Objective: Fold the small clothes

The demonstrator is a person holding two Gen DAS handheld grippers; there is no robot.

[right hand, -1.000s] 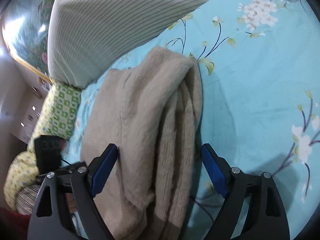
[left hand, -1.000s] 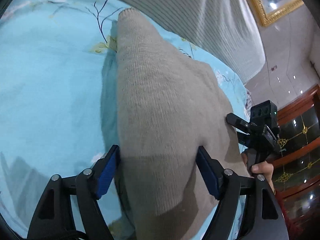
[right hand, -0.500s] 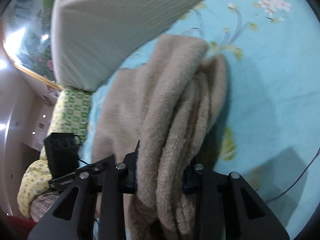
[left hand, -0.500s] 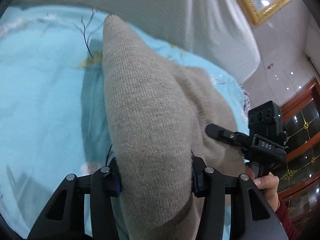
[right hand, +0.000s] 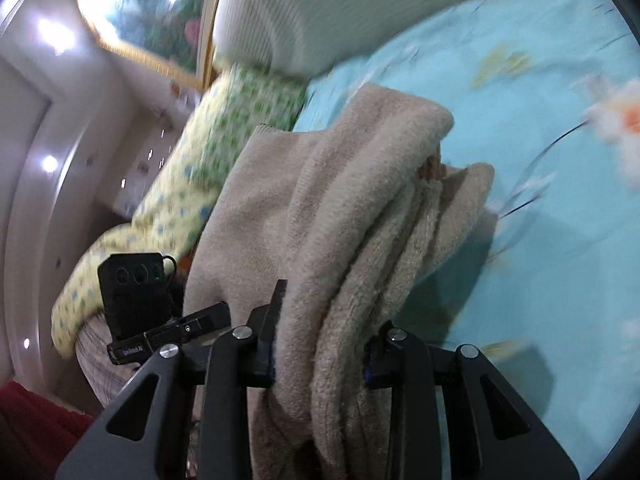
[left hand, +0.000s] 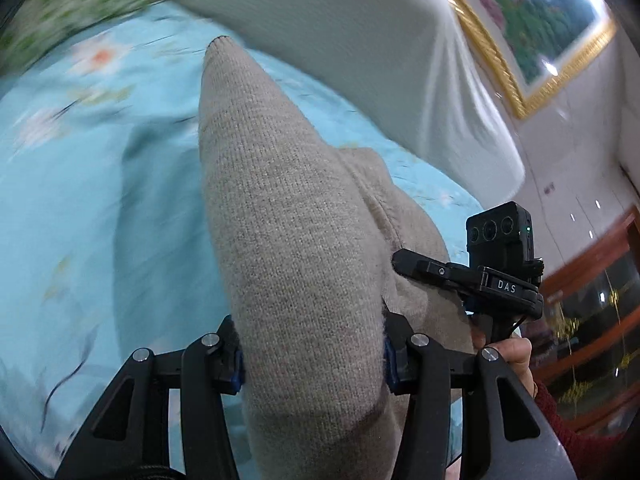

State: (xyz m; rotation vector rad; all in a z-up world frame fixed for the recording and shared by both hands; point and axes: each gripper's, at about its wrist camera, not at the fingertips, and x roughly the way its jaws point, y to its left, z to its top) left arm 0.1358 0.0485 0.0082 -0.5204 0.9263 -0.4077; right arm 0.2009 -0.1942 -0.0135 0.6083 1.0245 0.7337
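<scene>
Beige knit sweater (left hand: 288, 240) clamped in both grippers above the turquoise floral bedsheet (left hand: 60, 208). Left gripper (left hand: 312, 356) closed on a thick folded bundle of the knit, blue pads pressed into it on either side, jaws roughly half apart because of the bulk — the fabric bulging between them and stretching away as a taut ridge toward the head of the bed. Right gripper (right hand: 320, 356) pinched narrower on a stack of fluffy layered folds of the same sweater (right hand: 360, 208), pads hidden against the cloth, the folds fanning out ahead and drooping over the sheet (right hand: 552, 240). Seen from the left wrist, right gripper's black body (left hand: 472, 280) just beside the sweater's right edge, a hand (left hand: 516, 360) wrapped round its handle, a dark red sleeve (left hand: 568, 432) behind. Seen from the right wrist, left gripper's camera block (right hand: 136, 292) close against the sweater's left edge. Pale ribbed pillow (left hand: 340, 40) at the head of the bed beyond the sweater's far tip; green-and-yellow patterned quilt (right hand: 192, 184) bunched along the bed's side edge. Gold-framed painting (left hand: 532, 20) on the wall above — sheet and background smeared with blur.
</scene>
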